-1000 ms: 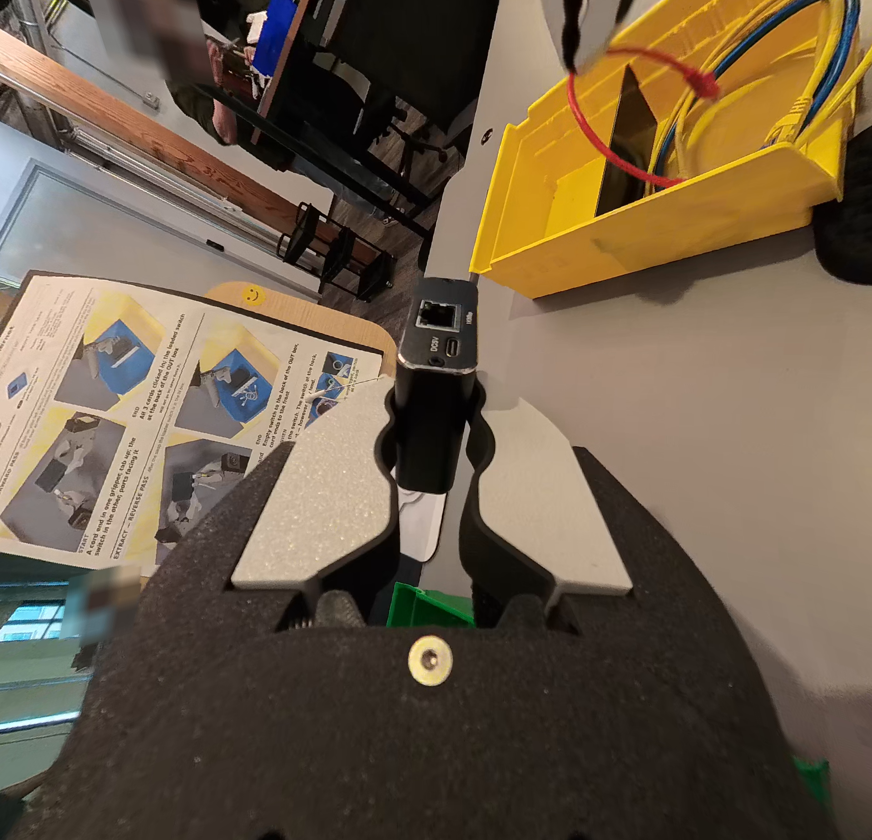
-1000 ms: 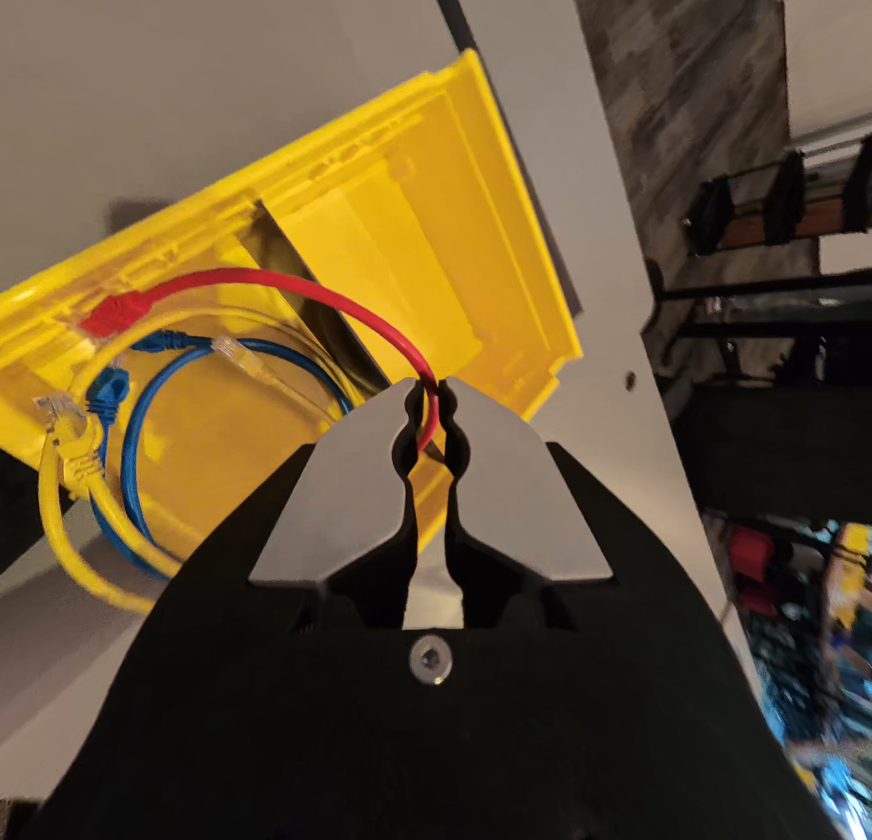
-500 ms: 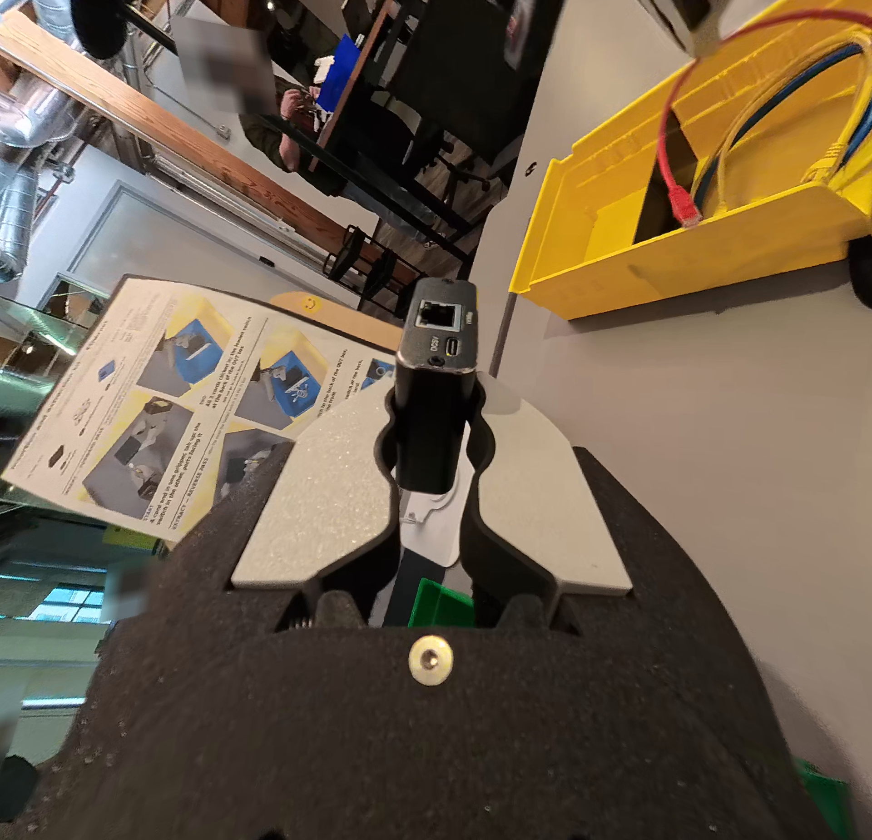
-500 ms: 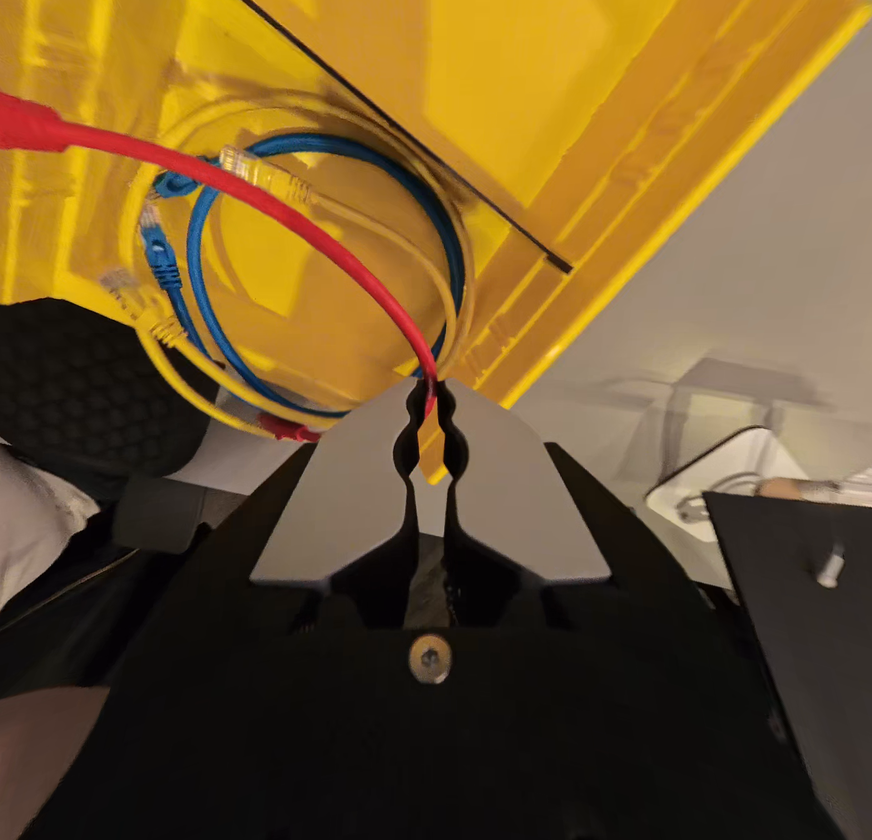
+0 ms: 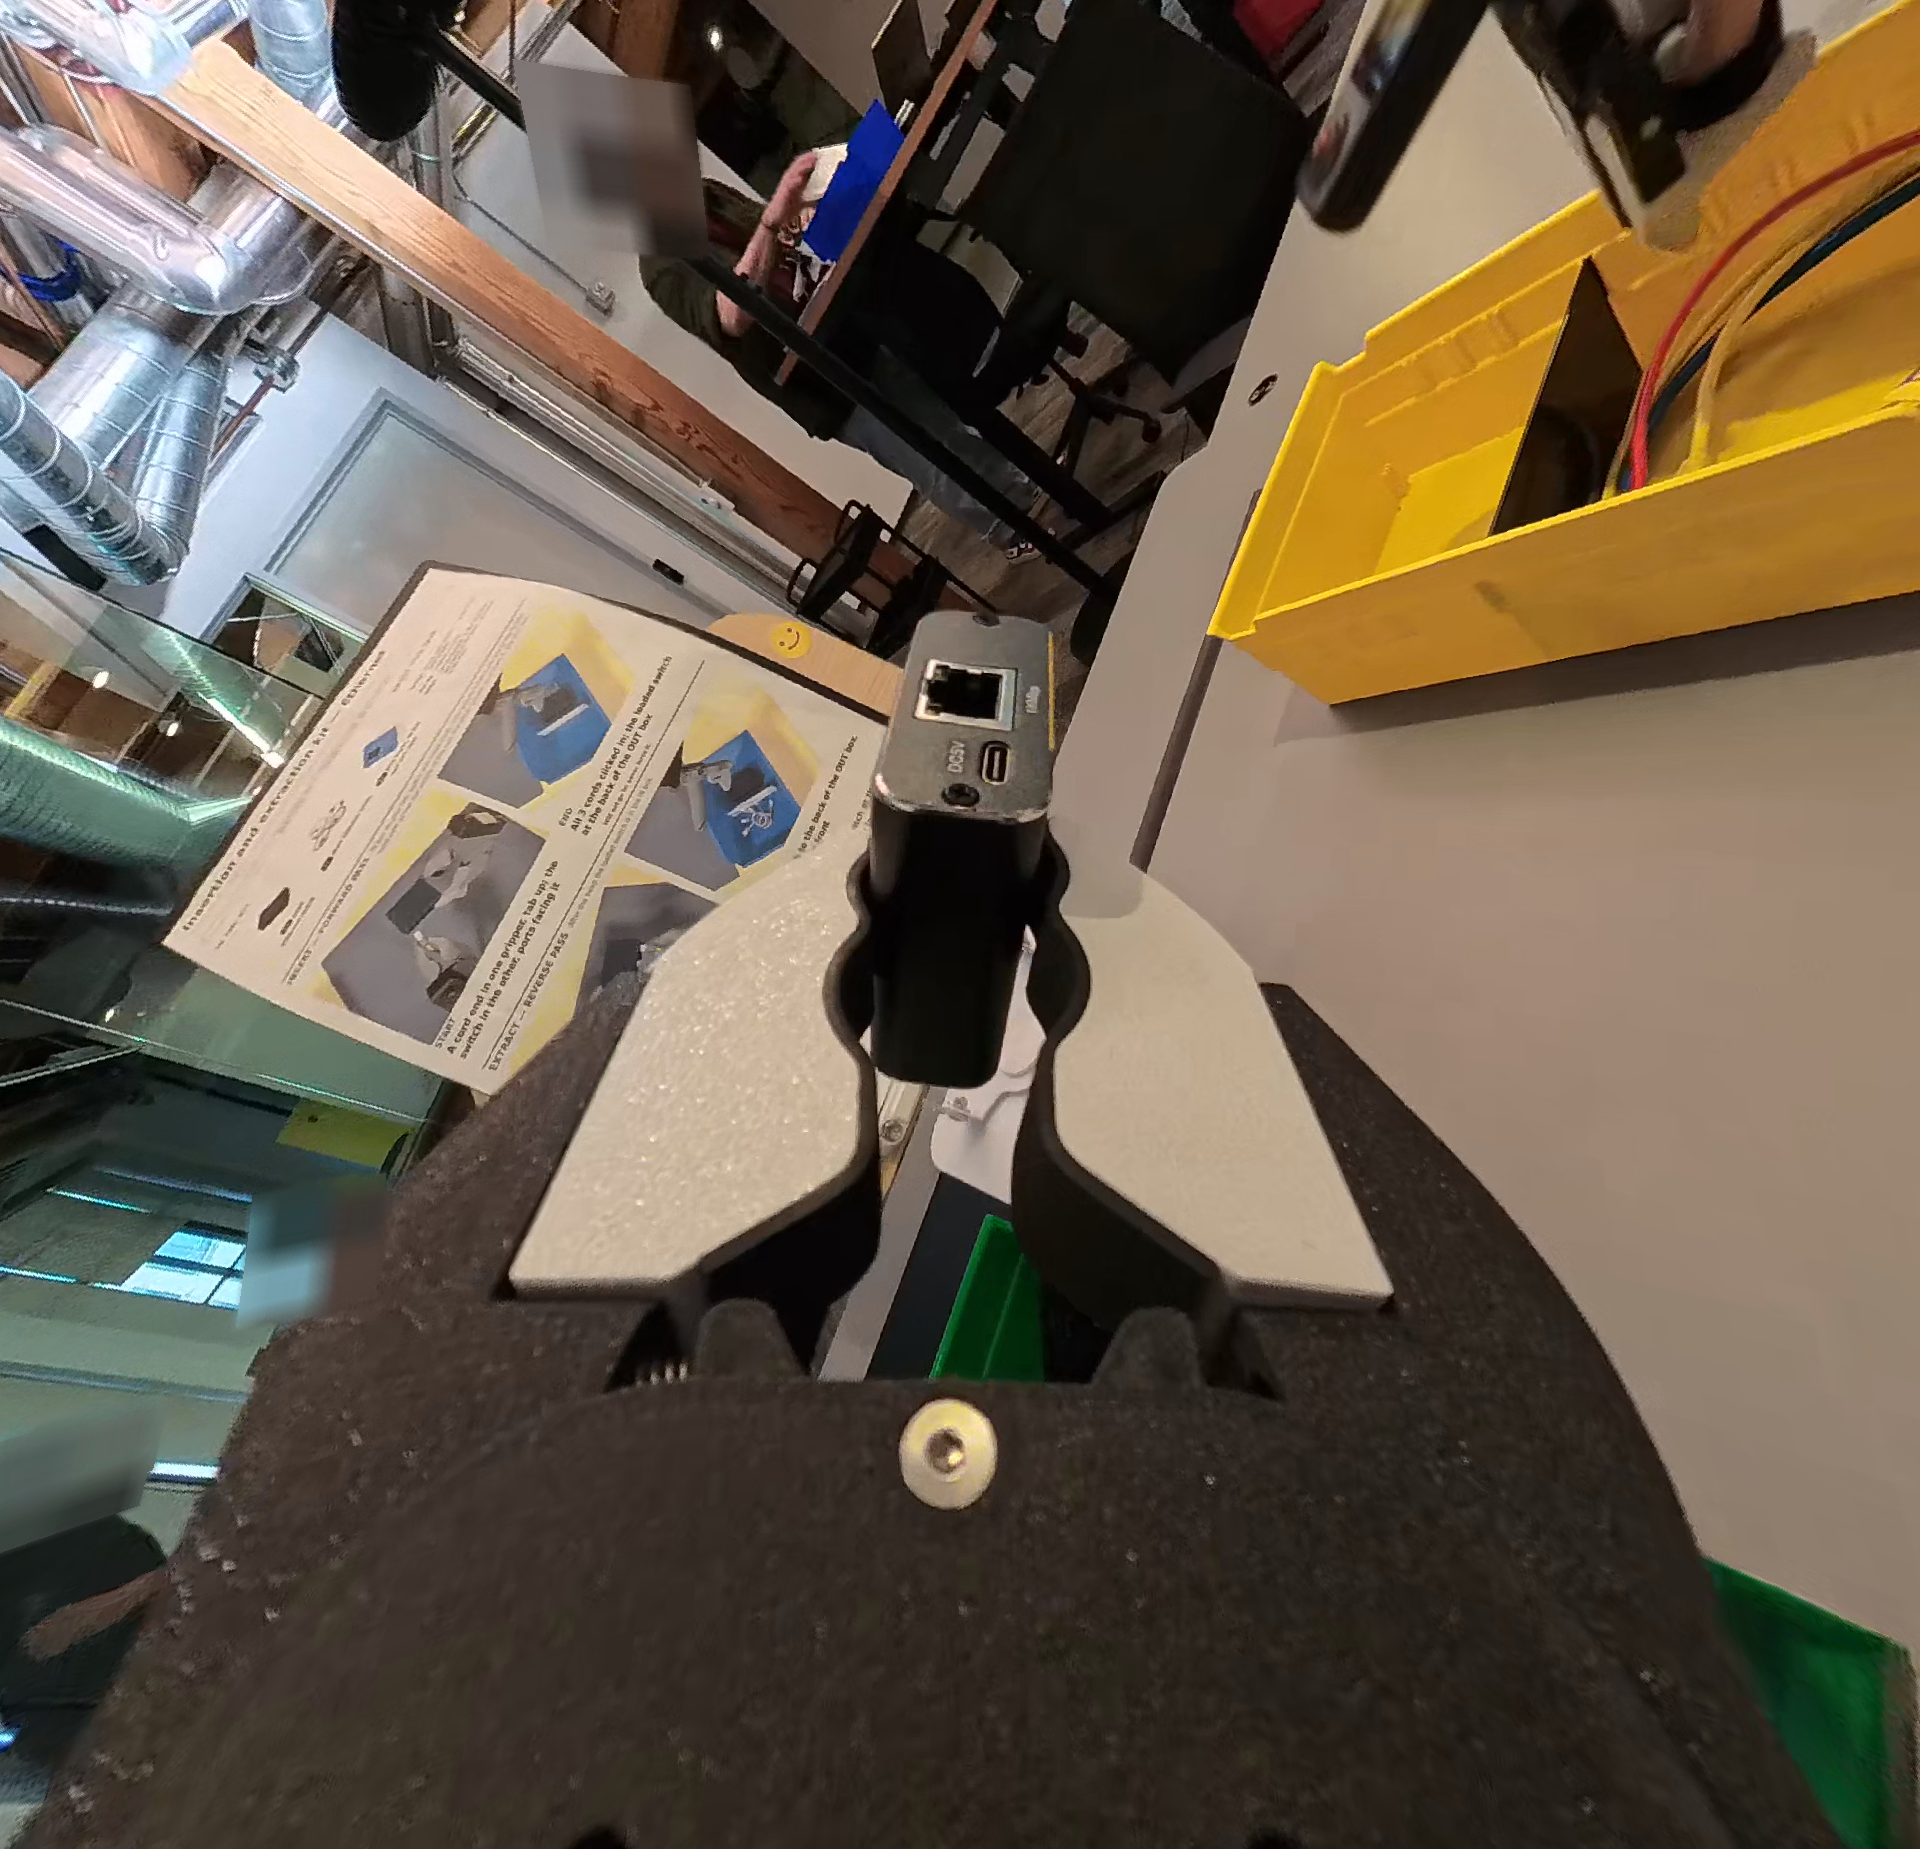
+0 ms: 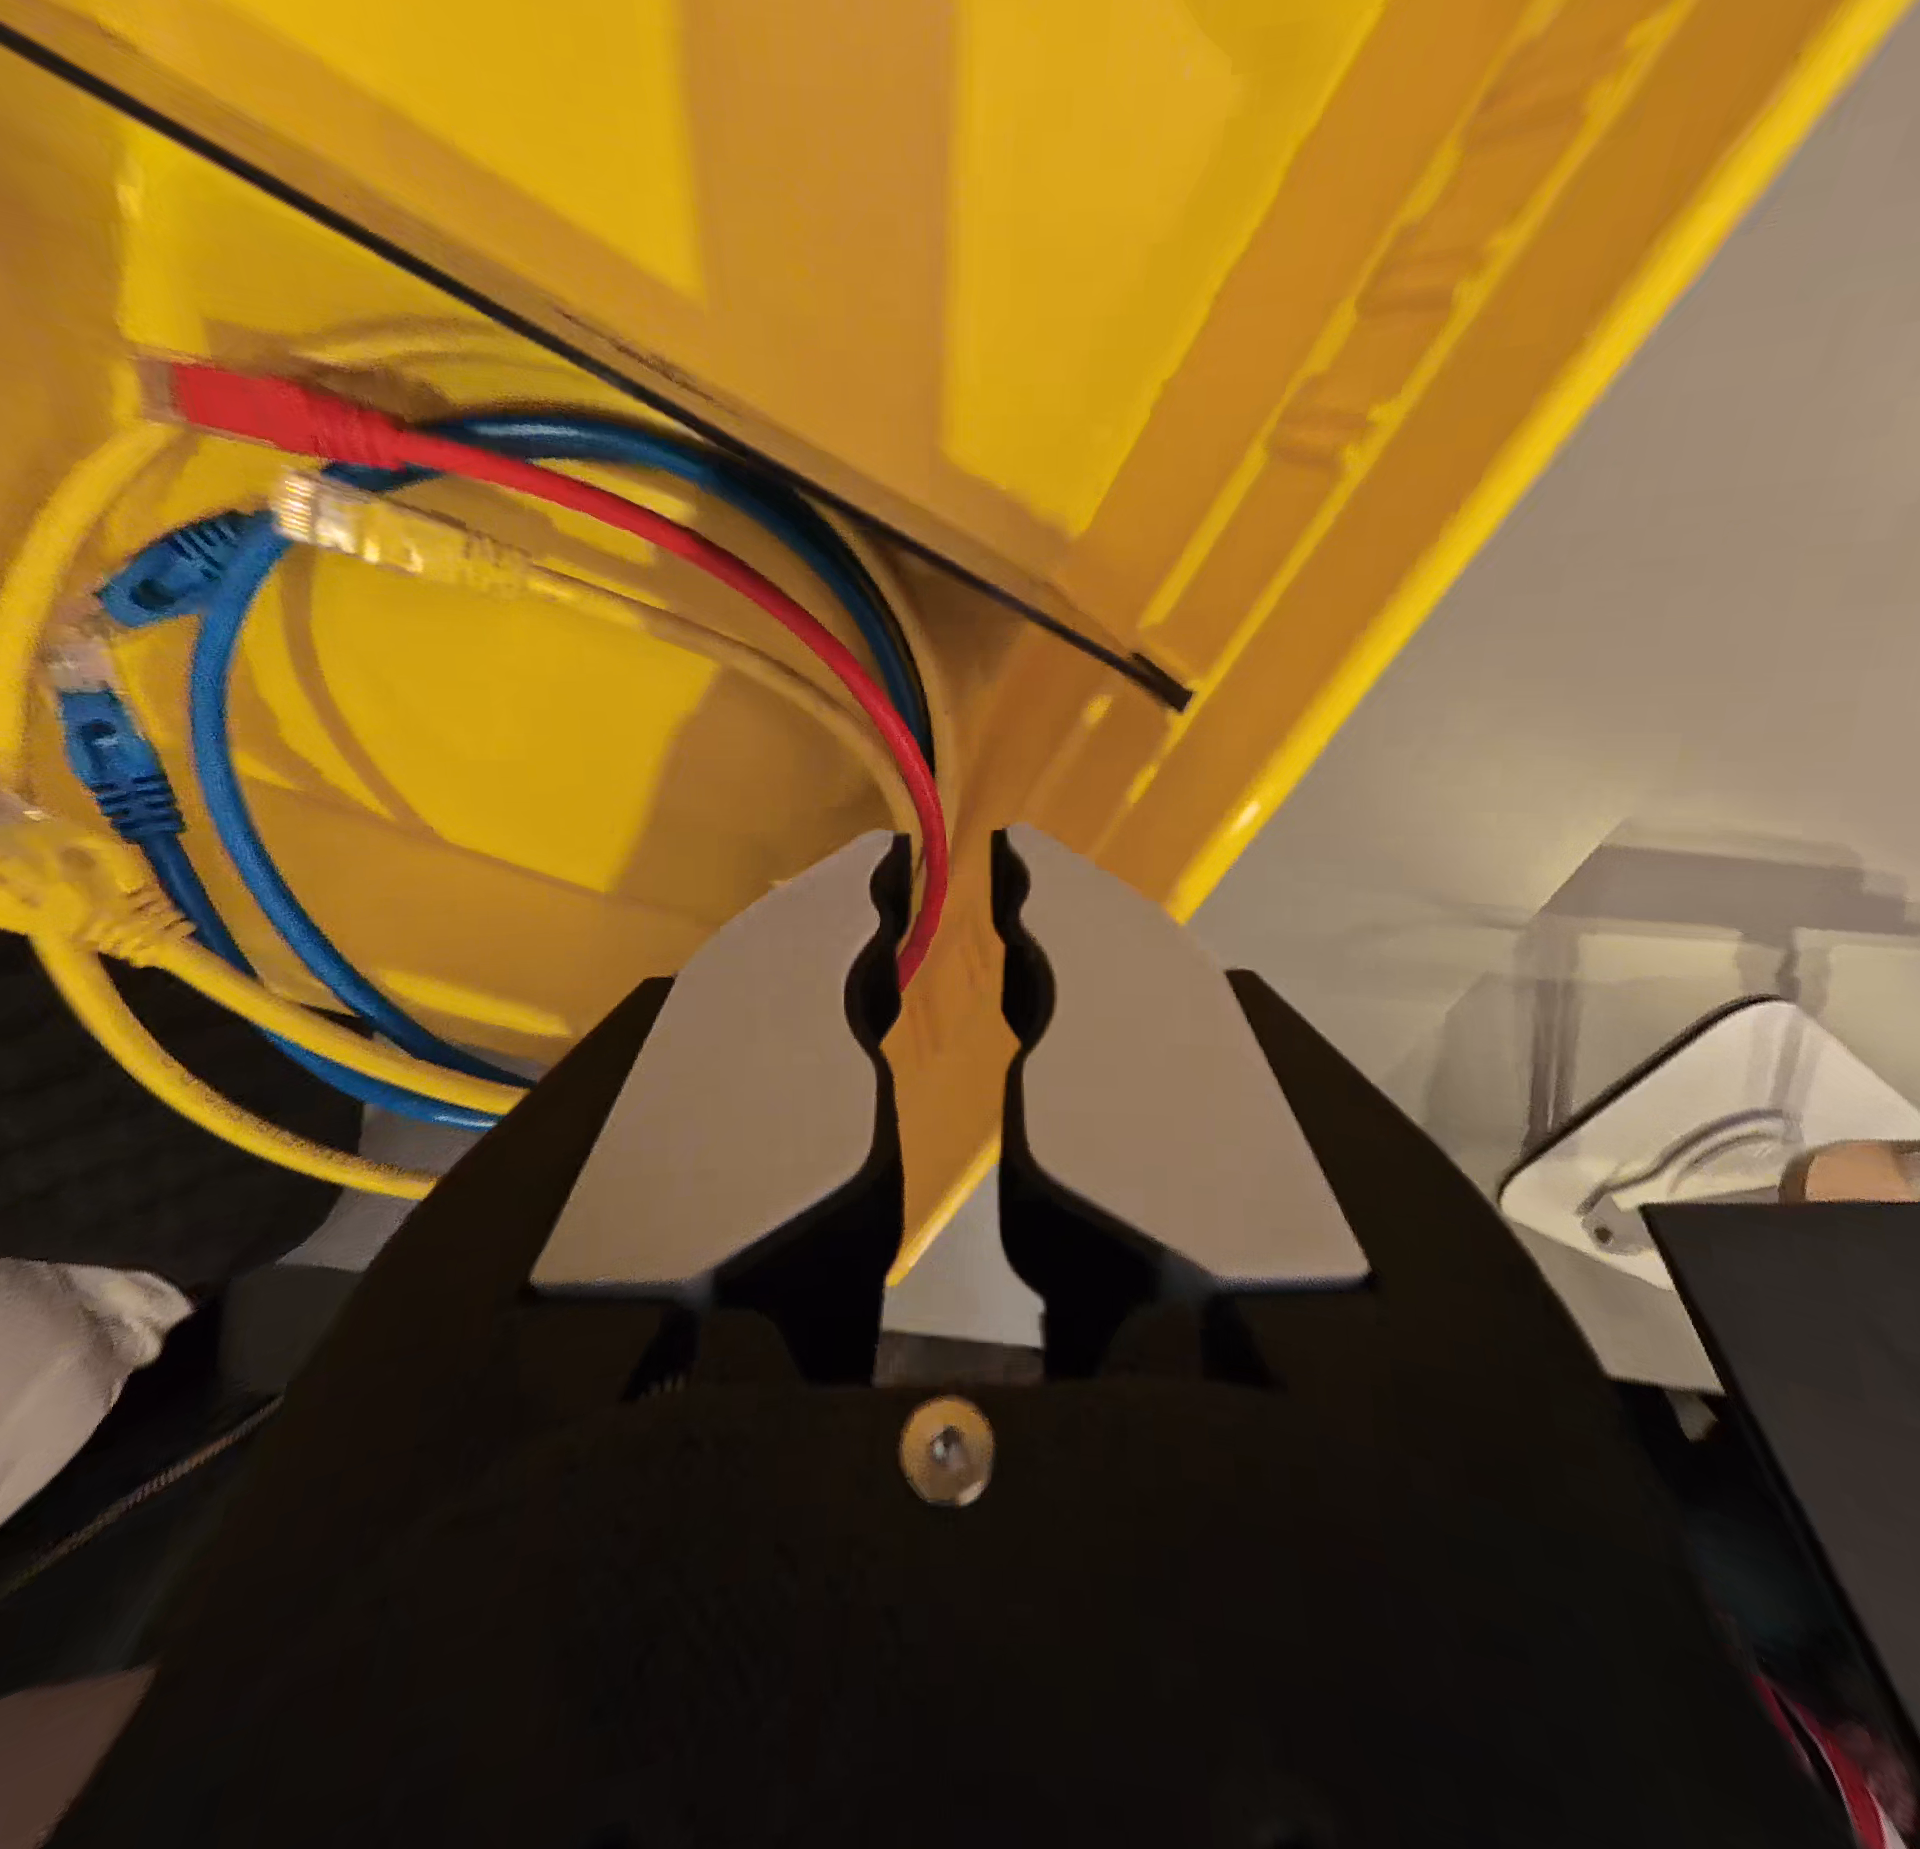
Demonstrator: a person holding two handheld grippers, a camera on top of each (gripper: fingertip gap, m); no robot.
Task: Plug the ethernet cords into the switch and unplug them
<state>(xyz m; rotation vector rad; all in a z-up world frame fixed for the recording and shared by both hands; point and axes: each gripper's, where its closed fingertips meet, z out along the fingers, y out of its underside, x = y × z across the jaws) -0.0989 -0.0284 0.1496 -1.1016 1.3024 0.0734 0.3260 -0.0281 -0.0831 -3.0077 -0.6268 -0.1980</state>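
Silver ducts [image 5: 125,272] run beside a wooden beam [image 5: 540,303] overhead; a black office chair [image 5: 1101,199] stands at a dark desk [image 5: 935,106] (someone sits there) beyond the grey surface [image 5: 1558,968].

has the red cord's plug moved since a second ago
Yes. The red ethernet cord has dropped back into the yellow bin; its plug now lies among the blue cord and yellow cord, and the right gripper has opened around it.
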